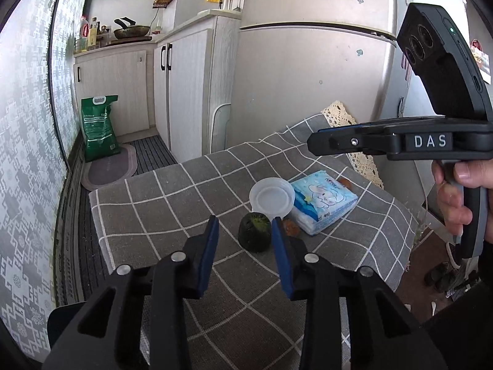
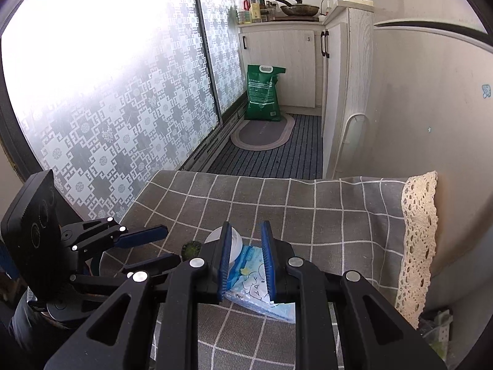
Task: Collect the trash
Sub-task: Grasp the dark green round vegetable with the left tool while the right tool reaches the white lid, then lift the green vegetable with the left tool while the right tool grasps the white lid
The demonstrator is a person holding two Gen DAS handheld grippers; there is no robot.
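On the grey checked tablecloth (image 1: 172, 215) lie a dark green round fruit peel (image 1: 255, 231), a clear plastic cup lid (image 1: 271, 199), a blue tissue pack (image 1: 323, 205) and small orange peel scraps (image 1: 291, 227). My left gripper (image 1: 245, 225) is open and empty, hovering just before the green peel. My right gripper (image 2: 246, 237) is open and empty above the tissue pack (image 2: 255, 280) and lid (image 2: 237, 243); it also shows side-on in the left wrist view (image 1: 317, 143). The green peel shows in the right wrist view (image 2: 191, 248), next to the left gripper (image 2: 154, 243).
A fridge (image 1: 308, 77) stands behind the table, white cabinets (image 1: 181, 92) to its left. A green sack (image 1: 98, 126) and an oval mat (image 1: 111, 169) are on the floor. A lace cloth (image 2: 419, 240) hangs at the table's right edge. Frosted window (image 2: 107, 108) at left.
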